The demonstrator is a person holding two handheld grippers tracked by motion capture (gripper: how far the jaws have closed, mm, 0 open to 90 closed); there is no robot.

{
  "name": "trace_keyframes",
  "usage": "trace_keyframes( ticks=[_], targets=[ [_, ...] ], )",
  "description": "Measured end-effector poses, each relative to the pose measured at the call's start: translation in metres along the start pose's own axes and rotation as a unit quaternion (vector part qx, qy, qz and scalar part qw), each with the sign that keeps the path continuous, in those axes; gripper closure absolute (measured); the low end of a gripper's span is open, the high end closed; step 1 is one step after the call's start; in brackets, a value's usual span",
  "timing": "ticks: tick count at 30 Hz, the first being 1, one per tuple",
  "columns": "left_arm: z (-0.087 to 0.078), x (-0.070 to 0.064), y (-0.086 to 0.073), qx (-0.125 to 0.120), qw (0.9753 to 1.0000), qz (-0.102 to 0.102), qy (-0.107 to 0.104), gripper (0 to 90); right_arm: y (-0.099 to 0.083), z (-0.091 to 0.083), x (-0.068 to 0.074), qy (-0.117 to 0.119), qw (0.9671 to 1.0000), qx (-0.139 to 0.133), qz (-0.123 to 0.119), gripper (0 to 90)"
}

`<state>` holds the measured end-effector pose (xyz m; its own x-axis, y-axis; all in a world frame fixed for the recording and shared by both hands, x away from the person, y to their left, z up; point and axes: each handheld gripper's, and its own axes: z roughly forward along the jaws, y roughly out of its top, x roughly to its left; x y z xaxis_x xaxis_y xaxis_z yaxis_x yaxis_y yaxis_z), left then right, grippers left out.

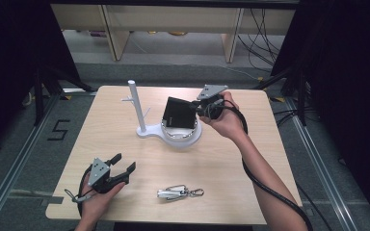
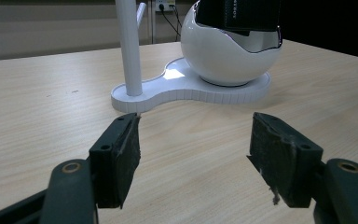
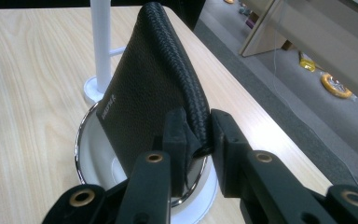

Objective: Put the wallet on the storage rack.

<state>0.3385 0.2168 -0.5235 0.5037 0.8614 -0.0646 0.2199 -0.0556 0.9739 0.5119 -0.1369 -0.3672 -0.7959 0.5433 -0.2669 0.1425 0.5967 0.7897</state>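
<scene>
A black leather wallet (image 1: pixel 179 112) stands tilted in the white bowl (image 1: pixel 189 134) of a stand, its lower edge inside the chrome-rimmed bowl (image 3: pixel 86 154). My right gripper (image 1: pixel 203 109) is shut on the wallet's (image 3: pixel 149 88) folded edge, pinching it between both pads (image 3: pixel 177 135). The stand's white post (image 1: pixel 137 107) rises left of the bowl. My left gripper (image 1: pixel 124 163) rests open near the table's front left, nothing between its pads (image 2: pixel 119 154); it faces the bowl (image 2: pixel 223 51) and post (image 2: pixel 129 46).
A silver key ring with carabiner clips (image 1: pixel 179 193) lies near the front edge of the wooden table (image 1: pixel 221 159). Beyond the table's far edge are wooden shelf legs (image 1: pixel 116 33) and cables on the floor.
</scene>
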Motion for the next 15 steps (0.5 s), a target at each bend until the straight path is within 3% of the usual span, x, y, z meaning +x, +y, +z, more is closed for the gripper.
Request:
trace_keyframes(
  ticks=[3,6,7,10,15],
  targets=[
    [0.000,0.000,0.000,0.000,1.0000,0.000,0.000,32.8,-0.001,0.001,0.001,-0.004,1.0000,0.001,0.003,77.8],
    [0.000,0.000,0.000,0.000,1.0000,0.000,0.000,32.8,-0.003,0.004,0.003,-0.014,0.9999,0.007,-0.006,77.8],
    [0.000,0.000,0.000,0.000,1.0000,0.000,0.000,32.8,-0.003,0.006,0.003,-0.013,0.9997,0.008,-0.020,77.8],
    [0.000,0.000,0.000,0.000,1.0000,0.000,0.000,32.8,-0.007,0.013,0.007,-0.012,0.9996,0.016,-0.022,76.9],
    [0.001,0.001,0.000,-0.007,1.0000,-0.003,-0.004,32.7,-0.010,0.020,0.008,-0.014,0.9999,0.005,0.004,64.6]
  ],
)
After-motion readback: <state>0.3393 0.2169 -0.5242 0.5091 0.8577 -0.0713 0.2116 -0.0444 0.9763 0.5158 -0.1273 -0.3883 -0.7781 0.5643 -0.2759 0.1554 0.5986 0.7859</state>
